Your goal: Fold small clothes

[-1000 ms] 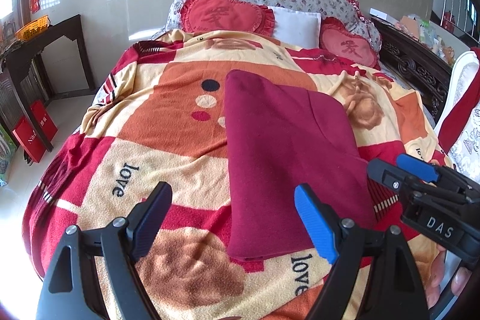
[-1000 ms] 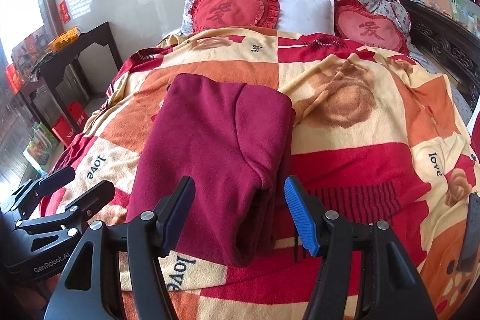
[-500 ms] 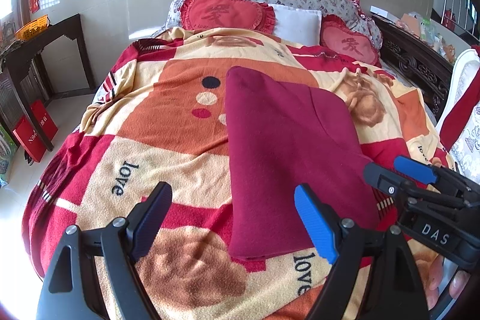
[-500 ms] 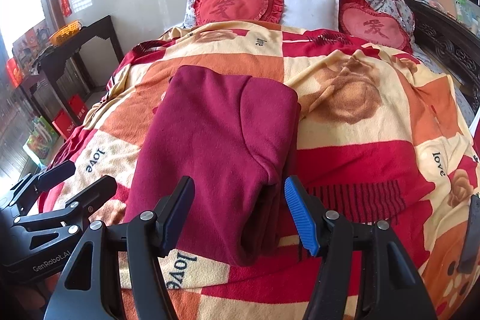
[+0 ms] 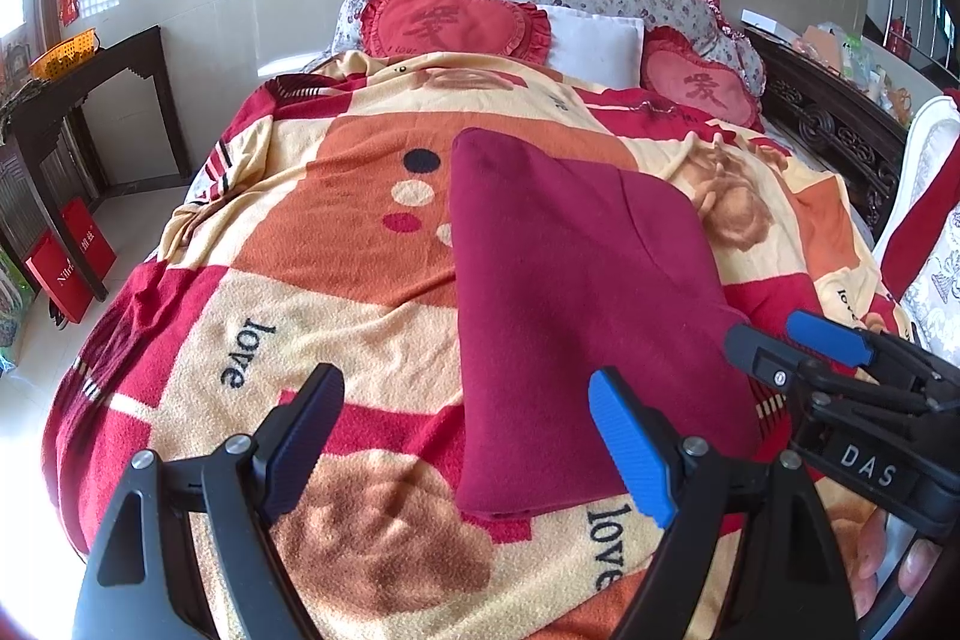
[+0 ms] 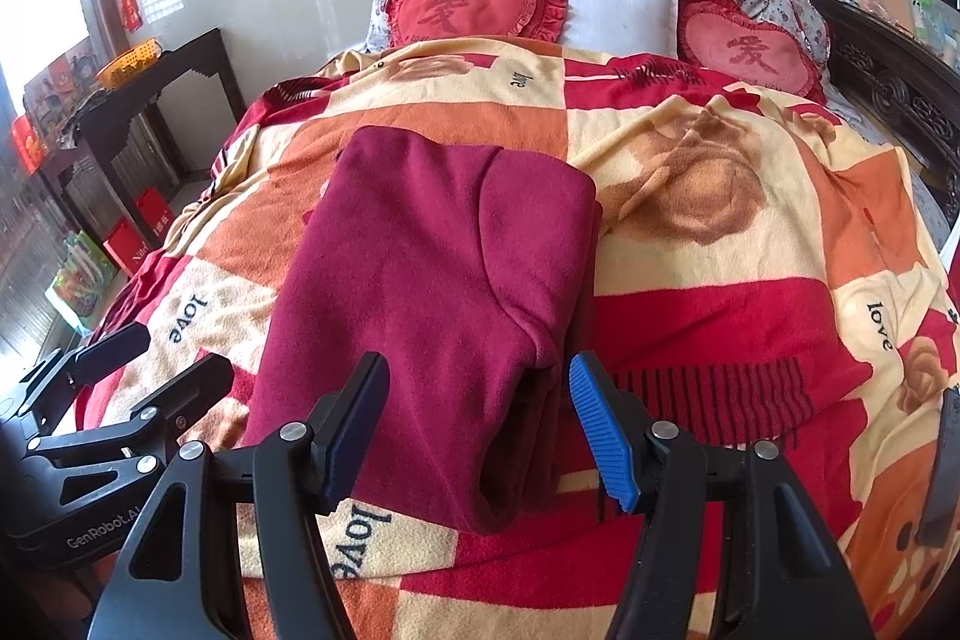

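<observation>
A dark red fleece garment point(image 5: 570, 292) lies folded lengthwise on the patterned blanket point(image 5: 336, 280) of a bed; it also shows in the right wrist view point(image 6: 432, 280), with a folded layer on its right side. My left gripper point(image 5: 465, 436) is open and empty, held above the garment's near left corner. My right gripper point(image 6: 477, 418) is open and empty above the garment's near right edge. Each gripper shows in the other's view: the right one point(image 5: 798, 346) and the left one point(image 6: 156, 358).
Two red heart cushions point(image 5: 450, 19) and pillows point(image 5: 594, 40) lie at the bed's head. A dark wooden side table point(image 5: 78, 100) with an orange basket stands left, red bags point(image 5: 69, 256) on the floor below. A carved dark headboard point(image 5: 840, 124) and a white chair point(image 5: 924, 220) are right.
Both grippers have drawn back slightly and risen; the garment lies still on the blanket. Both stay open.
</observation>
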The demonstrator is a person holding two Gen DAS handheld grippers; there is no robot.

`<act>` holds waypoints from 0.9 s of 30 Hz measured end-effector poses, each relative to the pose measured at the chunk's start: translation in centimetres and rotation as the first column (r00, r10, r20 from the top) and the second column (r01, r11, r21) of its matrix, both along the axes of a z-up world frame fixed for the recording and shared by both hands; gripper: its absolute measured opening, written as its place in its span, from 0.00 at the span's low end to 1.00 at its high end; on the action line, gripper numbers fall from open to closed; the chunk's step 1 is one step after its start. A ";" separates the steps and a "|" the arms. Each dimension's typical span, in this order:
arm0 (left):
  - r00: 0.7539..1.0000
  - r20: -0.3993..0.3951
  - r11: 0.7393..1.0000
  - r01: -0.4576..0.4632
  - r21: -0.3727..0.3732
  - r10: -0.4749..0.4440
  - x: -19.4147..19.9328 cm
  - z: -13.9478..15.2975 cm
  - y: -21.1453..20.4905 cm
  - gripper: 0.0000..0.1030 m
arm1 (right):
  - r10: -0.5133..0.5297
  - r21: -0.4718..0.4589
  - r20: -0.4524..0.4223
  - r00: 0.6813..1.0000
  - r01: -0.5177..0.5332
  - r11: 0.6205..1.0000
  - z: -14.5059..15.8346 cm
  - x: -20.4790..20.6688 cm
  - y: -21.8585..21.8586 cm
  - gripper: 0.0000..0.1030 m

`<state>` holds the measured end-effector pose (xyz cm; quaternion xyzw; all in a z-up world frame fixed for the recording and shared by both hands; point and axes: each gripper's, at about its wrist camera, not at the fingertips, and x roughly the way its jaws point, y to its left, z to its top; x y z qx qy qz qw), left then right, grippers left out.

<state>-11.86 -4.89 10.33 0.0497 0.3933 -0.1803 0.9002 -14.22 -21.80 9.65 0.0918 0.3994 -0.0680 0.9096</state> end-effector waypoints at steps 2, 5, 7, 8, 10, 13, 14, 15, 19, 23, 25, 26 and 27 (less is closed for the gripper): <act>1.000 0.003 1.000 -0.001 0.004 0.001 0.0 0.0 -0.1 0.85 | 0.000 0.000 -0.002 1.000 0.000 1.000 -0.1 0.0 0.0 0.42; 1.000 0.002 1.000 -0.001 0.003 0.001 0.0 -0.1 -0.1 0.85 | 0.003 0.001 -0.001 1.000 -0.003 1.000 -0.1 0.1 0.0 0.42; 1.000 0.001 1.000 -0.002 0.004 0.002 0.0 -0.1 -0.1 0.85 | 0.003 0.000 -0.001 1.000 -0.003 1.000 -0.1 0.1 0.1 0.42; 1.000 0.001 1.000 -0.001 0.005 0.001 0.0 -0.1 -0.1 0.85 | 0.004 -0.001 -0.002 1.000 -0.004 1.000 -0.1 0.1 0.1 0.42; 1.000 -0.001 1.000 -0.001 0.006 0.001 0.0 -0.1 -0.1 0.85 | 0.005 -0.001 -0.002 1.000 -0.005 1.000 -0.1 0.1 0.1 0.42; 1.000 -0.004 1.000 0.000 0.006 0.000 0.0 -0.3 -0.2 0.85 | 0.006 0.000 -0.006 1.000 -0.006 1.000 -0.2 0.2 0.3 0.43; 1.000 -0.003 1.000 0.000 0.006 0.000 0.0 -0.2 -0.2 0.85 | 0.007 -0.001 -0.007 1.000 -0.007 1.000 -0.2 0.2 0.3 0.43; 1.000 -0.004 1.000 0.001 0.006 -0.001 0.0 -0.3 -0.2 0.85 | 0.007 -0.001 -0.007 1.000 -0.007 1.000 -0.2 0.3 0.3 0.43; 1.000 -0.004 1.000 0.002 0.007 -0.002 0.0 -0.4 -0.2 0.85 | 0.008 -0.001 -0.007 1.000 -0.008 1.000 -0.2 0.3 0.4 0.43; 1.000 -0.006 1.000 0.002 0.007 -0.001 0.0 -0.4 -0.3 0.85 | 0.008 0.000 -0.009 1.000 -0.008 1.000 -0.2 0.3 0.4 0.43; 1.000 -0.009 1.000 0.001 0.009 -0.001 0.0 -0.6 -0.3 0.85 | 0.010 0.002 -0.012 1.000 -0.010 1.000 -0.3 0.4 0.5 0.43; 1.000 -0.010 1.000 0.000 0.008 0.000 0.0 -0.6 -0.3 0.85 | 0.011 0.003 -0.013 1.000 -0.011 1.000 -0.4 0.4 0.5 0.43; 1.000 -0.010 1.000 -0.001 0.008 0.002 0.0 -0.7 -0.3 0.85 | 0.011 0.004 -0.014 1.000 -0.011 1.000 -0.4 0.5 0.5 0.43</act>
